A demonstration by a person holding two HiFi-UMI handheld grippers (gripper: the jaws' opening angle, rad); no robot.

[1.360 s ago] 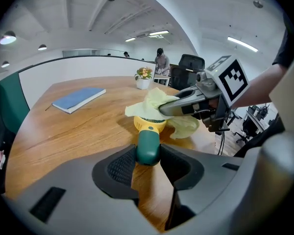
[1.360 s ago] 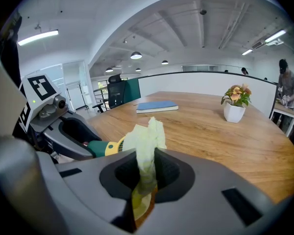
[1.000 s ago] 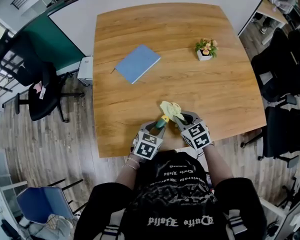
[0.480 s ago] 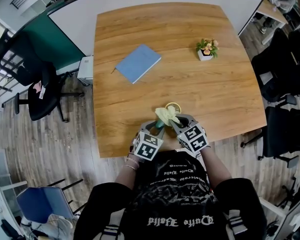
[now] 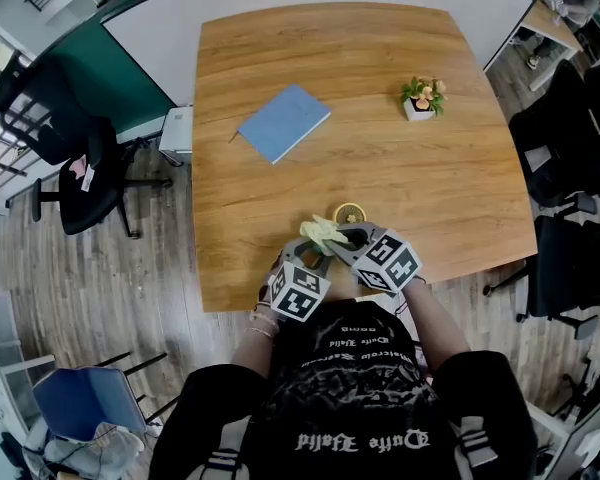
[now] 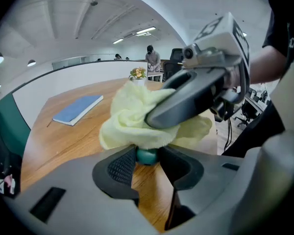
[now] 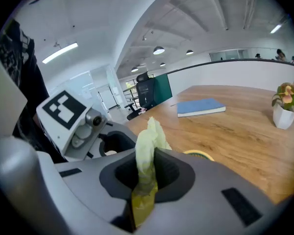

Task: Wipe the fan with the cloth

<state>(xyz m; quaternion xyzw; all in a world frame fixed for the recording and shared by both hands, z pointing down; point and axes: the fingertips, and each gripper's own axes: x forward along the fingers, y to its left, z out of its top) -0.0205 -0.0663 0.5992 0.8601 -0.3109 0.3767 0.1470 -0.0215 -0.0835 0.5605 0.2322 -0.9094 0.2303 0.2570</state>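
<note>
A small hand fan has a teal handle point(image 6: 147, 156) and a yellow ring head point(image 5: 350, 214), which shows above the table near its front edge. My left gripper point(image 6: 147, 163) is shut on the teal handle. My right gripper point(image 7: 147, 166) is shut on a pale yellow cloth point(image 7: 148, 140). In the head view the cloth point(image 5: 321, 233) bunches just left of the ring, over the handle, between the two grippers. From the left gripper view the cloth point(image 6: 137, 119) hides the fan's upper part, with the right gripper point(image 6: 196, 94) pressed onto it.
A blue notebook point(image 5: 284, 122) lies on the wooden table point(image 5: 280, 58) at the far left. A small potted plant point(image 5: 421, 96) stands at the far right. Office chairs stand left and right of the table point(image 5: 65, 158).
My right gripper has drawn the cloth left and toward the person, off the fan's yellow ring, which now shows. The left gripper has kept its place on the handle.
</note>
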